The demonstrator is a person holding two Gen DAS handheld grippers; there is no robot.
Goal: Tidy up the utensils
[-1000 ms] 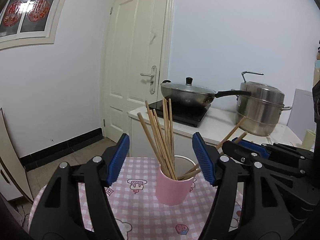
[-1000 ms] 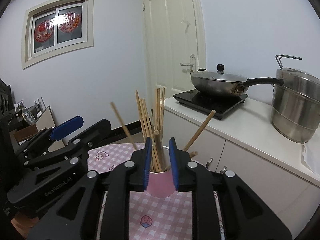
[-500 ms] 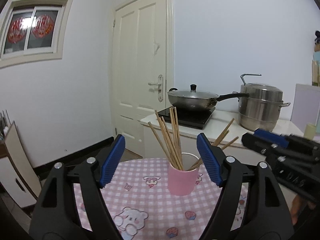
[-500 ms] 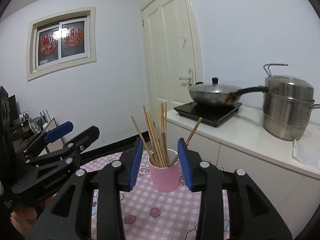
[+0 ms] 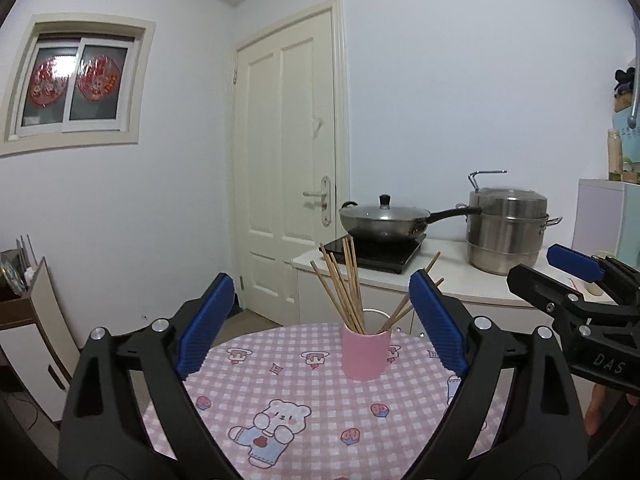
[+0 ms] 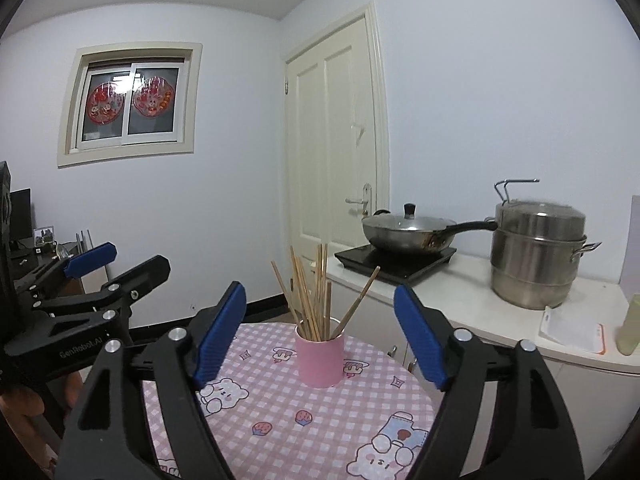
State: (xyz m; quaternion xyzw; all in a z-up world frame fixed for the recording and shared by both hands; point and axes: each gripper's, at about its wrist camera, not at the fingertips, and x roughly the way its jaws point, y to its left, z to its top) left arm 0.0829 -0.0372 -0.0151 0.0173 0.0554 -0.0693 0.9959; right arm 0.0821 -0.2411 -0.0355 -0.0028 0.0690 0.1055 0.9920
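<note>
A pink cup (image 5: 365, 354) (image 6: 320, 361) stands on the pink checked tablecloth (image 5: 304, 408) (image 6: 320, 420) near its far edge. Several wooden chopsticks (image 5: 344, 288) (image 6: 310, 292) stand in it, fanned out. My left gripper (image 5: 320, 324) is open and empty, held back from the cup, which shows between its blue pads. My right gripper (image 6: 318, 332) is open and empty, also back from the cup. Each gripper shows at the side of the other's view.
Behind the table a white counter (image 5: 448, 276) holds an induction hob with a lidded wok (image 5: 384, 224) and a steel steamer pot (image 5: 506, 232). A closed door (image 5: 292, 200) is behind. A low cabinet (image 5: 36, 320) stands at the left.
My right gripper opened, letting go of a chopstick that now stands in the cup. Both grippers pulled back and up from the cup, which now looks smaller.
</note>
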